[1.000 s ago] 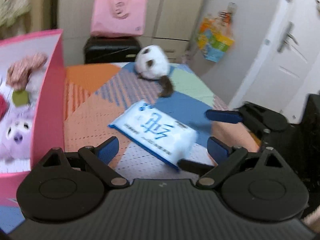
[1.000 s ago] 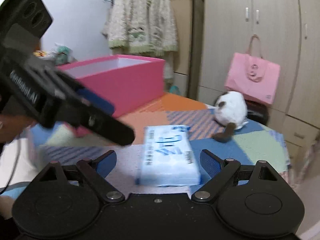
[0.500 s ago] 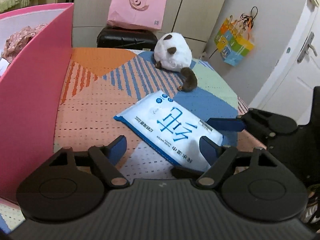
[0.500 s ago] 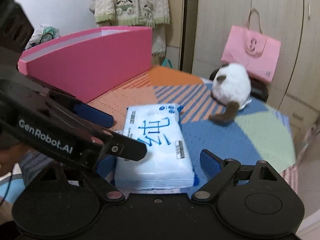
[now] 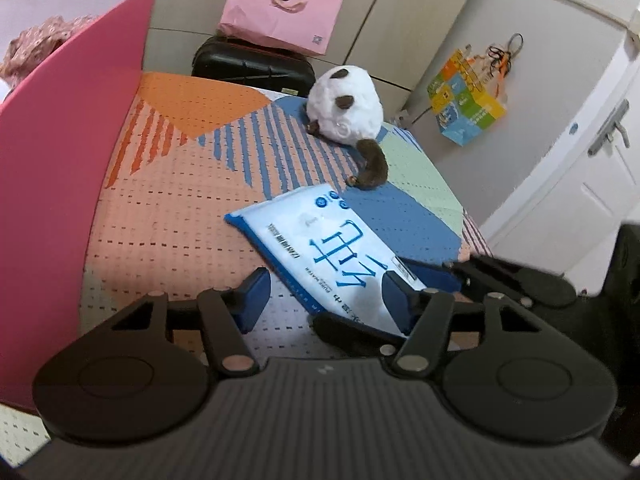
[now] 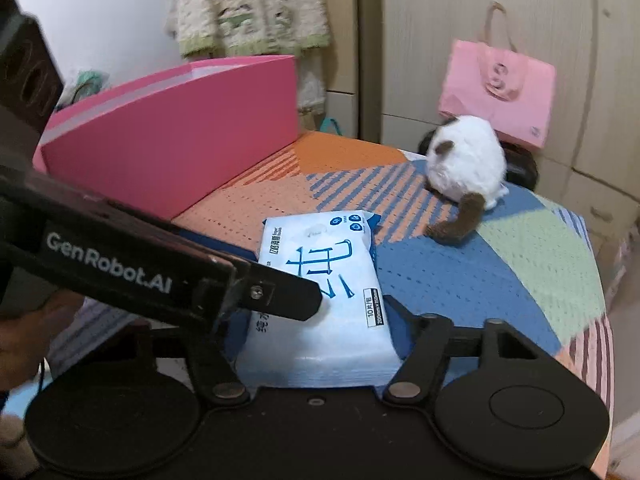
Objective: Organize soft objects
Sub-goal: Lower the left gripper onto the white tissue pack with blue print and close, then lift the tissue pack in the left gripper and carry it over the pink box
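Note:
A white and blue pack of wipes (image 5: pixel 328 252) lies flat on the patterned table mat; it also shows in the right wrist view (image 6: pixel 320 280). My right gripper (image 6: pixel 316 316) has its jaws around the near end of the pack; whether the pads press it I cannot tell, and its left finger is hidden behind the left gripper. My left gripper (image 5: pixel 324 300) is open and empty, just left of the pack's near corner. A white plush toy with a brown tail (image 5: pixel 348 108) lies at the far side of the table, also in the right wrist view (image 6: pixel 464 168).
A pink box (image 5: pixel 60 160) stands on the left with plush toys inside; it shows in the right wrist view (image 6: pixel 180 140) too. A pink bag (image 5: pixel 280 4) sits on a black case behind the table. The table edge drops off on the right.
Both grippers have moved closer to the pack of wipes. The right gripper's jaws now sit around the pack's near end, and the left gripper crosses in front of it.

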Demonstrator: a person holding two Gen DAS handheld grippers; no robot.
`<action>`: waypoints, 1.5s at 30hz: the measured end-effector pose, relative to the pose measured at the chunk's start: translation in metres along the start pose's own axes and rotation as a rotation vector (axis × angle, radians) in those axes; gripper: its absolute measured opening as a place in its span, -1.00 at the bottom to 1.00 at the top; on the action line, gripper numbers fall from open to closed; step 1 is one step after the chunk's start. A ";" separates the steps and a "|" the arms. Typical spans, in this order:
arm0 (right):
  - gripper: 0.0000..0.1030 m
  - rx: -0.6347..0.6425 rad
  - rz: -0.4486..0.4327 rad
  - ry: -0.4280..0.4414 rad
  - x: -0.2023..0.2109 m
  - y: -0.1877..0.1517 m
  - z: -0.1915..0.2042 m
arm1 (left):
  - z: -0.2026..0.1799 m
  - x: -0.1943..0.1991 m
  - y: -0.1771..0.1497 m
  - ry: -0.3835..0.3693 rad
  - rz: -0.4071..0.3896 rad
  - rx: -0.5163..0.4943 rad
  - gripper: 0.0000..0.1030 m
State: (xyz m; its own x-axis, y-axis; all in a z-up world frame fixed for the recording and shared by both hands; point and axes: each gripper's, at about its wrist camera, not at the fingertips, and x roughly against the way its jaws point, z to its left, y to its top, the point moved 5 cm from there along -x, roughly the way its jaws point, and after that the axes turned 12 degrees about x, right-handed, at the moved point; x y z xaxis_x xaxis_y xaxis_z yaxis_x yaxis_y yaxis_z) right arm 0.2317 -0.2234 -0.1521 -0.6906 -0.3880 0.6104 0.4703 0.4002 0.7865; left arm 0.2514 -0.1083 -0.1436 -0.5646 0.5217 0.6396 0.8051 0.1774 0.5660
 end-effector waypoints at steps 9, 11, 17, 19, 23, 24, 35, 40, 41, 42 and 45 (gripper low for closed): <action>0.35 -0.206 -0.084 -0.026 0.007 -0.009 0.000 | -0.010 -0.006 -0.004 0.035 -0.066 -0.054 -0.07; 0.35 -0.184 -0.088 -0.055 0.007 -0.010 0.005 | -0.009 -0.006 -0.005 0.037 -0.073 -0.061 -0.14; 0.35 -0.194 -0.087 -0.068 0.009 -0.009 0.007 | -0.014 -0.001 -0.010 0.043 -0.075 -0.083 -0.15; 0.35 -0.209 -0.089 -0.066 0.012 -0.011 0.006 | -0.015 0.000 -0.012 0.040 -0.065 -0.086 -0.15; 0.34 -0.213 -0.079 -0.072 0.018 -0.013 0.010 | -0.018 0.006 -0.019 0.049 -0.060 -0.090 -0.15; 0.34 -0.219 -0.077 -0.068 0.019 -0.014 0.011 | -0.019 0.009 -0.021 0.055 -0.061 -0.094 -0.15; 0.34 -0.293 -0.023 -0.014 0.040 -0.018 0.032 | -0.022 0.039 -0.043 0.084 -0.019 -0.103 -0.15; 0.33 -0.281 -0.014 -0.011 0.055 -0.017 0.044 | -0.026 0.060 -0.050 0.076 -0.019 -0.111 -0.15; 0.33 -0.275 -0.015 -0.009 0.058 -0.016 0.046 | -0.026 0.067 -0.050 0.070 -0.029 -0.107 -0.14; 0.33 -0.266 -0.016 -0.004 0.062 -0.014 0.049 | -0.027 0.074 -0.051 0.060 -0.041 -0.100 -0.14; 0.33 -0.218 -0.033 0.018 0.075 -0.006 0.054 | -0.030 0.093 -0.050 0.043 -0.080 -0.100 -0.14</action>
State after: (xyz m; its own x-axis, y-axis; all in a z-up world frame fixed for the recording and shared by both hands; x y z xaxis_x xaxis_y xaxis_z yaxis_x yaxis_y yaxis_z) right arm 0.1474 -0.2102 -0.1163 -0.6985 -0.4134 0.5842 0.5569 0.1987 0.8065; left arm 0.1535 -0.0939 -0.0967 -0.6351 0.4725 0.6111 0.7363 0.1315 0.6637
